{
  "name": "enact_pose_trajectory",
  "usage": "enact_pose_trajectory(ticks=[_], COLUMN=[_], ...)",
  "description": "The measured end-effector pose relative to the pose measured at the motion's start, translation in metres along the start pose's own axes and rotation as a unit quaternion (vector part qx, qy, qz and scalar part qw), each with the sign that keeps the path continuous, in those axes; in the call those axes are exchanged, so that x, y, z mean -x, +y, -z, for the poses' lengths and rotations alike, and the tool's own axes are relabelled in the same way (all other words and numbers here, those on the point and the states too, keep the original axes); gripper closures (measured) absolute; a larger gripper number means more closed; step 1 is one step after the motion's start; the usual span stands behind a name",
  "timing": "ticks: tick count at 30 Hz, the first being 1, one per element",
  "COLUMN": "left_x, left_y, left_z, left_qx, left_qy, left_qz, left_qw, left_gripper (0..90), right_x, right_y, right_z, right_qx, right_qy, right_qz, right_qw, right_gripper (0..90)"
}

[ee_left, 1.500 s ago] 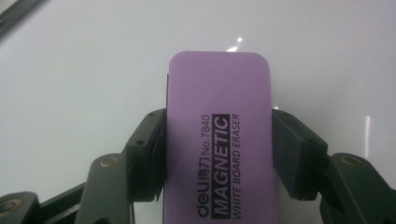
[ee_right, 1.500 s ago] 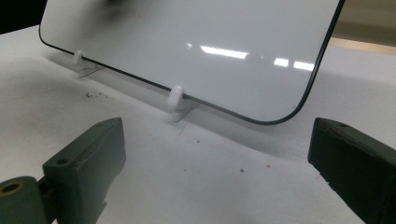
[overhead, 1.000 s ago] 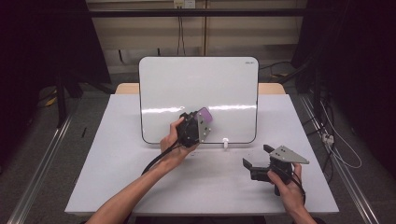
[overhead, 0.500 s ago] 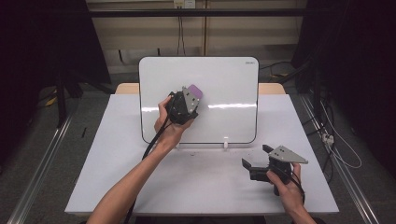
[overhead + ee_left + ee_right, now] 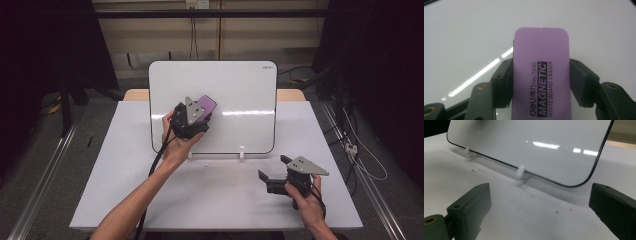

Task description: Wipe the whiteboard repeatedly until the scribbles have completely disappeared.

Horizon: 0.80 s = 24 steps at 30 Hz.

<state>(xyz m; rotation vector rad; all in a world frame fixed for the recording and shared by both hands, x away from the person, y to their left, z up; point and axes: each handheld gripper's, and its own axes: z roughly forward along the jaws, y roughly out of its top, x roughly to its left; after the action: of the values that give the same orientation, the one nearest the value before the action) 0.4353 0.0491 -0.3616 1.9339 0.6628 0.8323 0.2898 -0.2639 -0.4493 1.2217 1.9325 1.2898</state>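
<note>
The left gripper (image 5: pixel 196 116) is raised against the face of the glossy white rectangular whiteboard (image 5: pixel 235 90), which stands upright on small white plastic feet (image 5: pixel 521 175) near the back of the white tabletop (image 5: pixel 215 195). Its jaws are clamped on a purple rectangular magnetic whiteboard eraser (image 5: pixel 541 75), one dark jaw pressed to each long side. In the left gripper view the eraser's printed back faces the camera, black lettering running along its length, and its rounded far end juts past the jaws over the shiny board surface. From the high view the eraser (image 5: pixel 204 106) sits over the left-middle part of the board, tilted up and to the right, with the person's left hand (image 5: pixel 175 145) wrapped around the gripper body and a black cable trailing down along the forearm.

The right gripper (image 5: pixel 272 176) rests low over the tabletop at the front right, well apart from the board. Its jaws stand wide apart with nothing between them, pointing towards the board's lower edge. A few tiny dark specks (image 5: pixel 476 170) lie on the tabletop just before the board.
</note>
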Motion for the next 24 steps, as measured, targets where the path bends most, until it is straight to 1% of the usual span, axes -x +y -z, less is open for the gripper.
enact_pose_trajectory(ticks=[1, 5, 7, 9, 11, 13, 14, 16, 17, 19, 22, 23, 24], left_x=[-0.001, -0.005, -0.007, -0.009, -0.011, -0.013, -0.014, -0.015, -0.016, -0.017, -0.020, -0.021, -0.021], left_y=[-0.002, -0.007, -0.009, -0.011, -0.015, -0.017, -0.018, -0.020, -0.021, -0.024, -0.030, -0.032, -0.034], left_z=[0.002, 0.009, 0.013, 0.016, 0.019, 0.022, 0.024, 0.026, 0.028, 0.032, 0.036, 0.038, 0.039], left_qx=[-0.002, 0.008, 0.011, 0.012, 0.016, 0.019, 0.020, 0.023, 0.026, 0.029, 0.034, 0.036, 0.036], left_qy=[-0.002, -0.017, -0.021, -0.033, -0.040, -0.049, -0.051, -0.059, -0.064, -0.071, -0.083, -0.083, -0.083], left_qz=[0.005, 0.034, 0.042, 0.055, 0.070, 0.087, 0.091, 0.102, 0.111, 0.122, 0.145, 0.151, 0.150], left_qw=[1.0000, 0.9992, 0.9988, 0.9979, 0.9966, 0.9948, 0.9944, 0.9928, 0.9914, 0.9895, 0.9853, 0.9844, 0.9846], left_gripper=[41.2, 41.2, 41.2, 41.2, 41.2, 41.2, 41.2, 41.2, 41.2, 41.2, 41.2, 41.2, 41.2], right_x=[0.000, -0.001, -0.002, -0.002, -0.003, -0.004, -0.005, -0.007, -0.008, -0.011, -0.016, -0.017, -0.019], right_y=[0.000, 0.001, 0.001, 0.001, 0.001, 0.001, 0.002, 0.003, 0.003, 0.005, 0.007, 0.008, 0.008], right_z=[0.000, 0.000, -0.001, -0.002, -0.003, -0.005, -0.006, -0.009, -0.010, -0.013, -0.017, -0.018, -0.020], right_qx=[0.000, 0.001, 0.001, 0.001, 0.000, -0.001, -0.001, -0.001, -0.001, 0.002, 0.003, 0.002, 0.002], right_qy=[0.000, 0.001, 0.001, 0.001, 0.002, 0.002, 0.003, 0.004, 0.006, 0.006, 0.013, 0.016, 0.018], right_qz=[-0.001, 0.000, 0.000, 0.000, -0.003, -0.005, -0.004, -0.004, -0.006, -0.006, -0.003, -0.001, 0.000], right_qw=[1.0000, 1.0000, 1.0000, 1.0000, 1.0000, 1.0000, 1.0000, 1.0000, 1.0000, 1.0000, 0.9999, 0.9999, 0.9998], right_gripper=[3.8, 3.8, 3.8, 3.8, 3.8, 3.8, 3.8, 3.8, 3.9, 4.0, 4.0, 4.0, 4.0])
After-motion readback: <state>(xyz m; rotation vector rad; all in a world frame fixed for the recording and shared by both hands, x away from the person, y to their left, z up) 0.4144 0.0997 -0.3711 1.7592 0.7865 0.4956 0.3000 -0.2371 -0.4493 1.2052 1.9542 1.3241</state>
